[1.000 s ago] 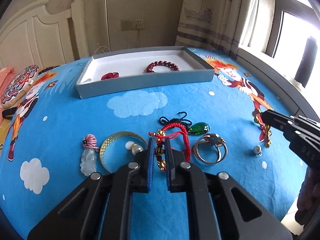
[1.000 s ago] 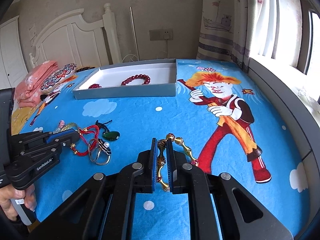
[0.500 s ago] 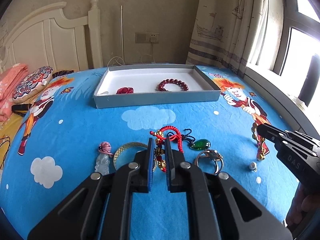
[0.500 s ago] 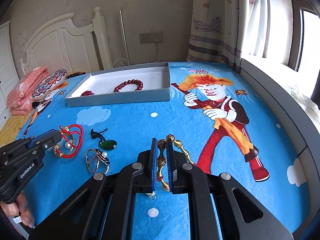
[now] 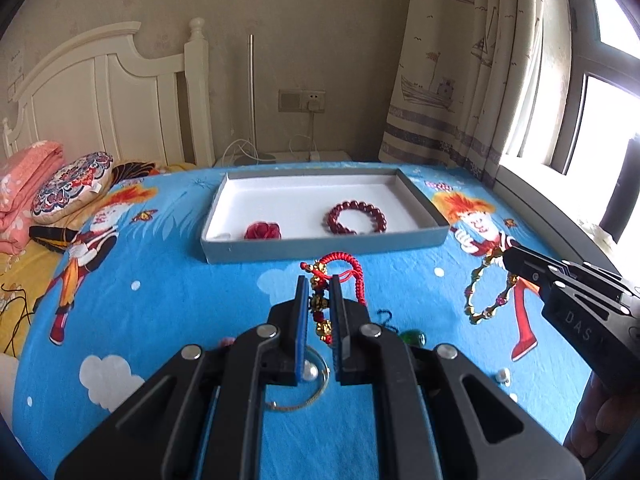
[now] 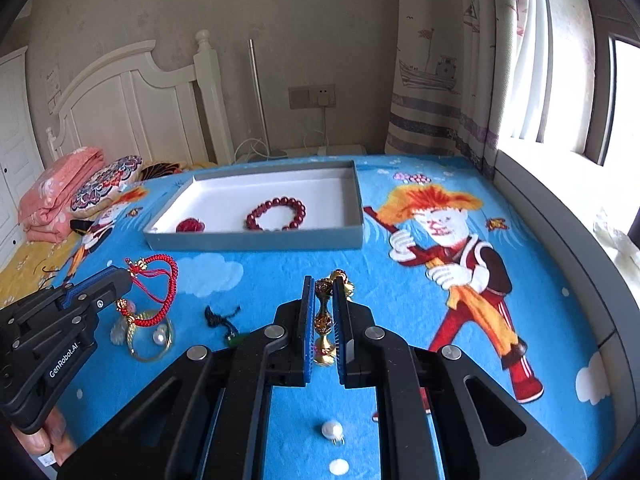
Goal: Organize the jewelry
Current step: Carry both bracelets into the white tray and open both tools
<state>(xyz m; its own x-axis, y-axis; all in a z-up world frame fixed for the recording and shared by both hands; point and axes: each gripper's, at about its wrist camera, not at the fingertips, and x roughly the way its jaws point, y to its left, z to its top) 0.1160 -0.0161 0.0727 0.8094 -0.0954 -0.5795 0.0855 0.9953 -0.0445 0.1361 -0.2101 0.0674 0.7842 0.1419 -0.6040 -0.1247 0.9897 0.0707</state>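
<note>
Blue cartoon bedding (image 5: 168,304) is spreading out under both of my tongs, with a white headboard (image 5: 120,108) and a ship-print curtain (image 5: 460,60) standing at the far wall. Nearest to me, in the left wrist view, my left gripper (image 5: 319,292) is pinching a red cord bracelet (image 5: 344,268) with small gold beads, its pads pressed onto the beaded stretch while the red loop is hanging off to the right, clear of the sheet. Just under it a thin gold bangle (image 5: 308,396) with a pearl inside it is lying flat, a green pendant (image 5: 412,336) on black cord beside it. In the right wrist view, my right gripper (image 6: 323,292) is clamped tight on a gold link bracelet (image 6: 325,316), which is running lengthwise between the pads, pointing away from me; a loose pearl (image 6: 332,430) is resting on the sheet below. Farther off, a grey-walled tray (image 5: 320,246) with a white floor is sitting crosswise, its long side facing me, already holding a dark red bead bracelet (image 5: 356,218) and a red rose piece (image 5: 262,231). It is lying straight ahead of my left hand and ahead and slightly left of my right, so I am judging the left is nearer its middle, and both loads need carrying forward over the near wall before I let go.
</note>
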